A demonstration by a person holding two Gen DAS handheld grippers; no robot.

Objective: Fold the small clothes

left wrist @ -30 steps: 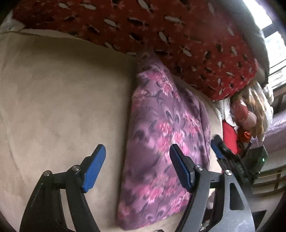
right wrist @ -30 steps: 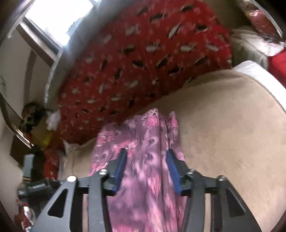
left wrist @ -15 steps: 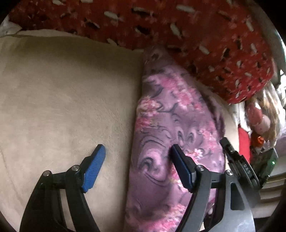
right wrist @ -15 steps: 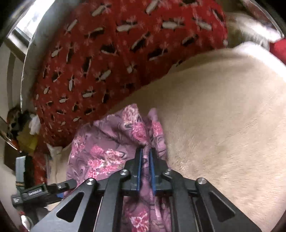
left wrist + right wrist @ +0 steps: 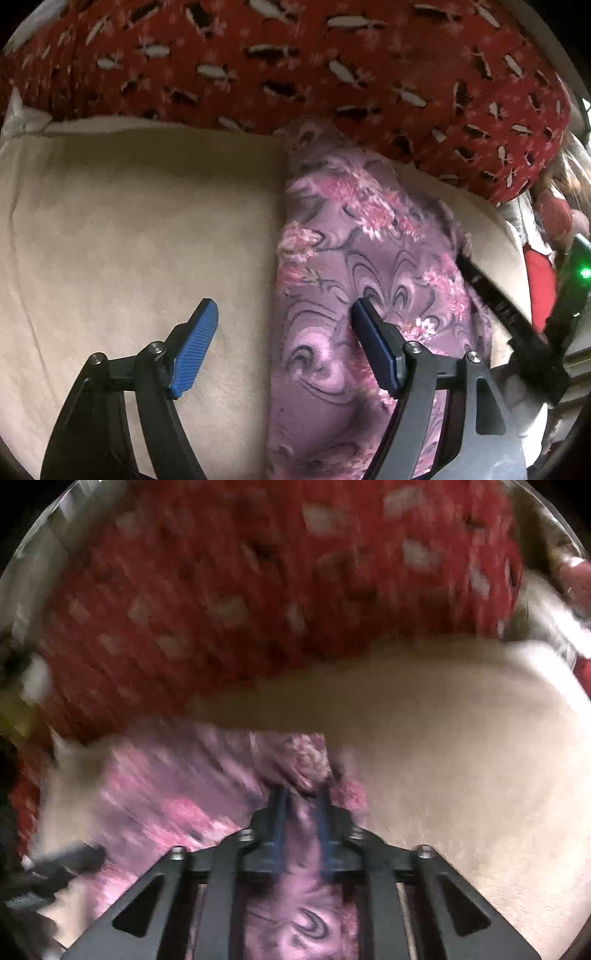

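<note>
A purple garment with pink flowers (image 5: pixel 365 280) lies lengthwise on a beige cushion (image 5: pixel 140 229). My left gripper (image 5: pixel 282 347) is open, its right finger over the cloth and its left finger over bare cushion, near the garment's left edge. In the right wrist view, which is motion-blurred, my right gripper (image 5: pixel 301 805) is shut on a bunched fold of the garment (image 5: pixel 306 757) and holds it up from the cushion (image 5: pixel 461 760). The right gripper's body shows at the right of the left wrist view (image 5: pixel 517 325).
A red patterned pillow (image 5: pixel 332 66) lies along the far edge of the cushion, also in the right wrist view (image 5: pixel 258 590). Toys and a red item (image 5: pixel 539 280) sit beyond the cushion's right end.
My right gripper closed on the garment's far end and is now moving with it, lifting the fold. My left gripper moved forward along the garment's left edge, still open.
</note>
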